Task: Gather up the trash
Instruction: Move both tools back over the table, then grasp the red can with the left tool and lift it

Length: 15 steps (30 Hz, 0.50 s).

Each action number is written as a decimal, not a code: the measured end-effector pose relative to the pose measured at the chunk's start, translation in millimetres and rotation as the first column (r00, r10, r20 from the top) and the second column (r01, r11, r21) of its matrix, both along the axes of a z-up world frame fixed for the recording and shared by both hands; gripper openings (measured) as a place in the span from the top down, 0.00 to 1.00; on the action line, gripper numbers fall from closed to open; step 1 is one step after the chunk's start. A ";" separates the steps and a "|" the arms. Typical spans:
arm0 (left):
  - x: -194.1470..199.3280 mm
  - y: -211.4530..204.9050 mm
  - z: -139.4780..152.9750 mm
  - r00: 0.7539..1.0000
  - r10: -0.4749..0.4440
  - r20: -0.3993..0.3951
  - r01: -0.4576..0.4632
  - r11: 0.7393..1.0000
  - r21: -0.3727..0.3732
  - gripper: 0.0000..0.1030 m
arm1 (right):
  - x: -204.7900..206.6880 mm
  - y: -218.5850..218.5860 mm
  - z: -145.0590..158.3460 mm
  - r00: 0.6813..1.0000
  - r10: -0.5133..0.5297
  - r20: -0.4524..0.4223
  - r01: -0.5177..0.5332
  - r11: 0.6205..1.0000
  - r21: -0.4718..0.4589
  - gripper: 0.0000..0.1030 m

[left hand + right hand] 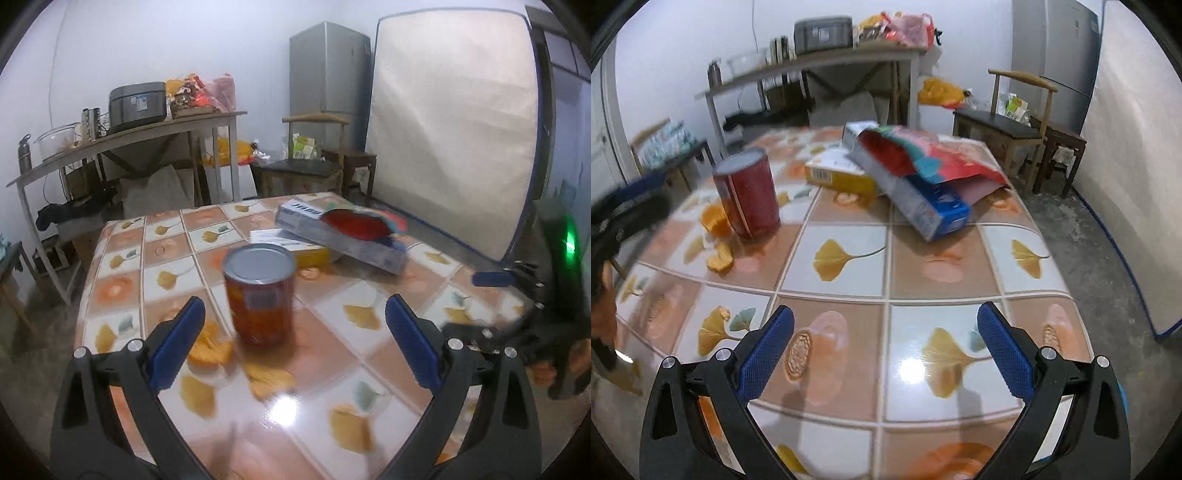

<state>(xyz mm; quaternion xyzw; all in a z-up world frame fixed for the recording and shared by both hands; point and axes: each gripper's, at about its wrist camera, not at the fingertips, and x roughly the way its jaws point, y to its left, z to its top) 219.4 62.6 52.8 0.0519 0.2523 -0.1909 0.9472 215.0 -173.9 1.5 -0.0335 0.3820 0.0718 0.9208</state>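
**Both fingers spread above the littered bench**

Left wrist view: my left gripper (295,328) fills the lower frame, its blue fingers (177,341) spread wide with nothing pressed between them. Just beyond them, left of centre, stands an upright red can (260,293) on the tiled bench (369,354); its label is smeared by blur and cannot be read. Orange peel pieces (212,349) lie at the can's foot, partly hidden behind my left finger, and a further scrap sits nearer the lens. At upper centre a grey-blue carton (343,236) leans across a yellow box (299,251), which shows only as a sliver. A red wrapper (356,223) lies on the carton; its outline is blurred. My right gripper (495,280) enters at the right edge, mostly cut off, with a green light on its body.

Right wrist view: my right gripper (885,349) also stands open over bare tiles of the bench (849,347). The can (748,192) is at upper left, the peel (718,221) touching its base on the left. The carton (916,195) lies at upper centre, its open end stuffed with the wrapper (923,158), and rests on the yellow box (838,173). My left gripper (624,210) is a dark blur at the left edge; from here I cannot tell its state.
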 end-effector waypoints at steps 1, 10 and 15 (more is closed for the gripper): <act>13.2 2.3 -1.8 1.000 -0.002 -0.021 0.002 1.000 -0.003 0.08 | 2.1 3.8 -1.4 1.000 0.009 -0.004 -0.009 1.000 -0.009 0.06; 71.5 0.0 -26.9 0.995 -0.016 -0.096 0.019 0.999 0.031 0.09 | 12.5 12.6 -3.4 0.998 0.056 0.020 -0.056 0.998 0.028 0.06; 84.3 -14.8 -45.7 0.989 0.003 -0.146 0.013 0.994 0.106 0.37 | 19.0 7.6 -7.1 0.997 0.072 0.007 -0.072 0.992 0.102 0.06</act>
